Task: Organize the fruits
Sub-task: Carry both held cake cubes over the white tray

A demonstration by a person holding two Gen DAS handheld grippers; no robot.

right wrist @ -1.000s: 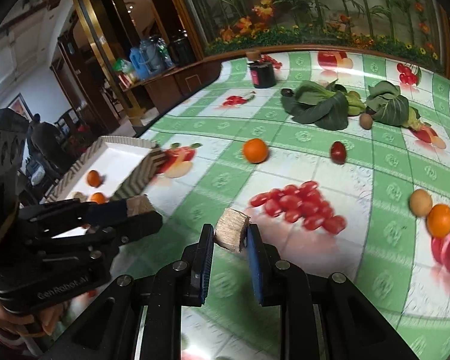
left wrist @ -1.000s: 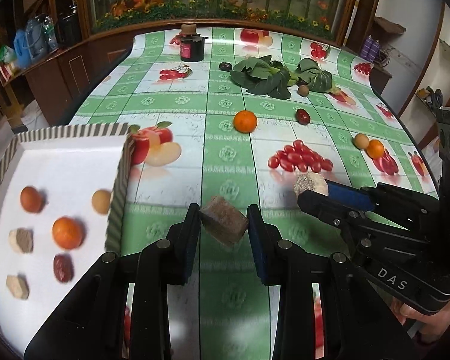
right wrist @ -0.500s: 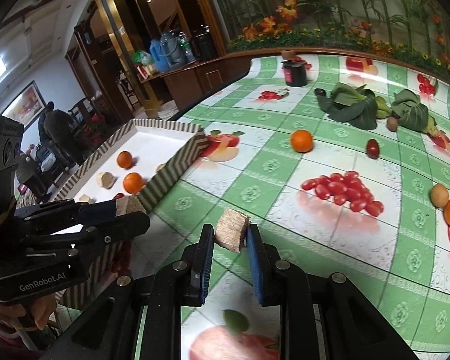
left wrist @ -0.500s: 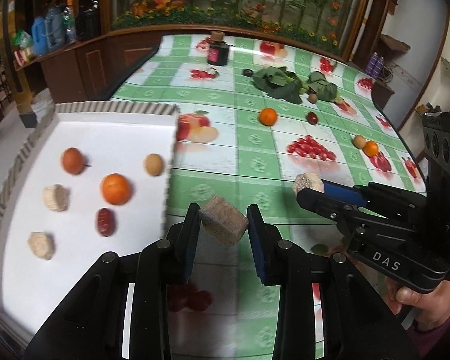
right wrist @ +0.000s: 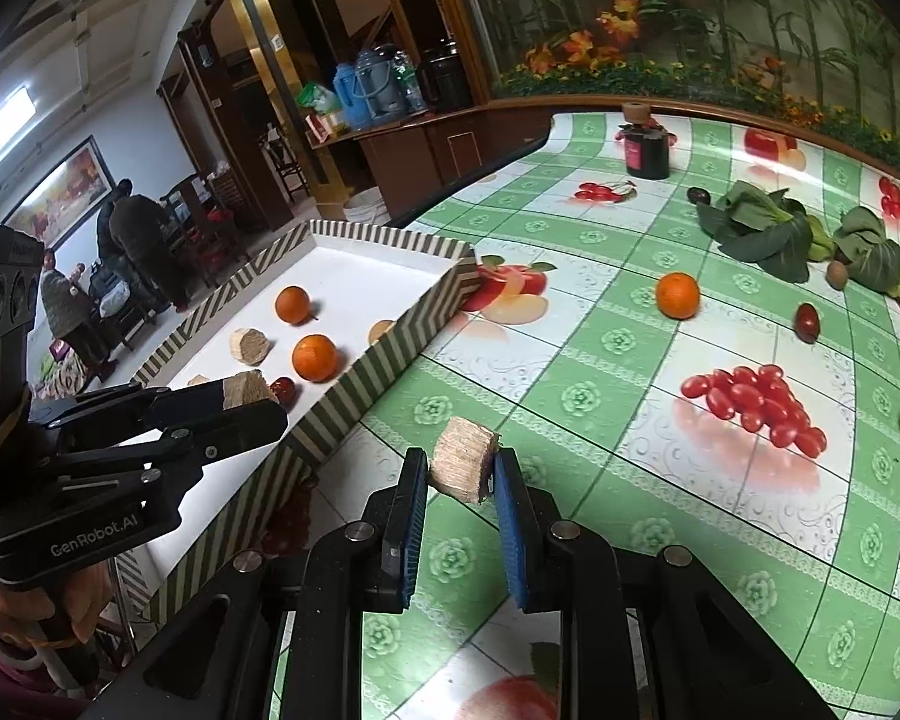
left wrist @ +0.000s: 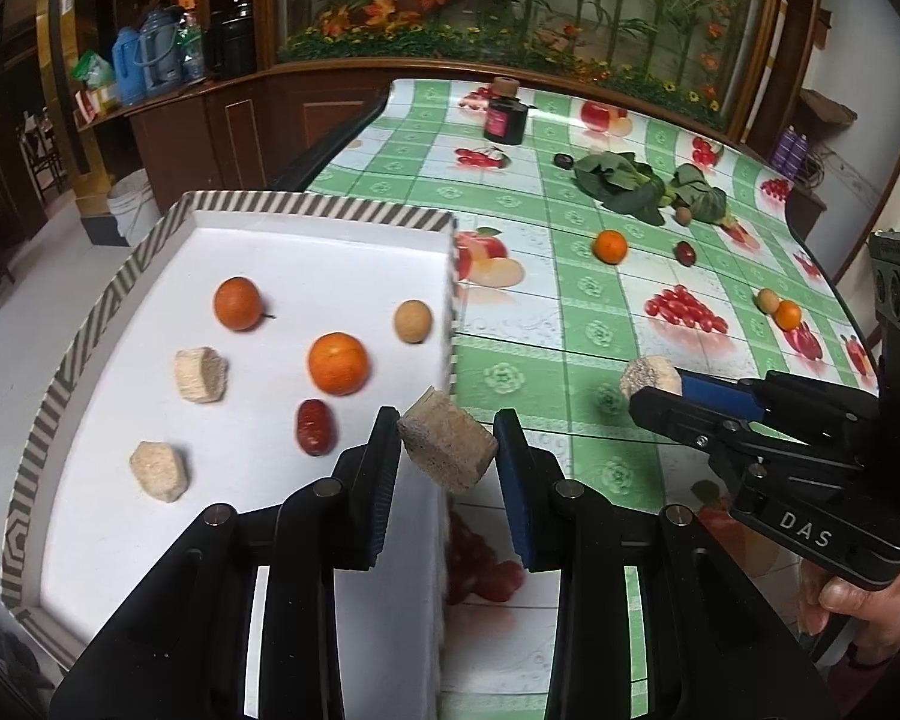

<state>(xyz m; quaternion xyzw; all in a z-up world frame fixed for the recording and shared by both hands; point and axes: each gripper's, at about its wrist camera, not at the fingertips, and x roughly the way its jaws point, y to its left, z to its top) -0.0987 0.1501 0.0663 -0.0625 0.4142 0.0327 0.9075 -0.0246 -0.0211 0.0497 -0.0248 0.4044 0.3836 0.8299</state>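
My left gripper (left wrist: 448, 450) is shut on a tan cut fruit chunk (left wrist: 448, 447), held above the right wall of the white tray (left wrist: 306, 213) with the striped rim. My right gripper (right wrist: 461, 468) is shut on a pale cut fruit chunk (right wrist: 463, 457), held above the green checked tablecloth just right of the tray (right wrist: 390, 237). In the tray lie two oranges (left wrist: 337, 362), a tan round fruit (left wrist: 413, 321), a red date (left wrist: 313, 426) and two pale chunks (left wrist: 200, 366). Each gripper shows in the other's view.
On the table lie an orange (right wrist: 677, 295), a red date (right wrist: 806, 321), a tan fruit and an orange (left wrist: 777, 308) at the right edge, leafy greens (right wrist: 768, 231) with a kiwi (right wrist: 836, 273), and a dark jar (right wrist: 648, 150) at the back.
Both grippers have moved left toward the tray with their chunks still held. The left chunk now hangs over the tray's right wall. The tray fills more of both views.
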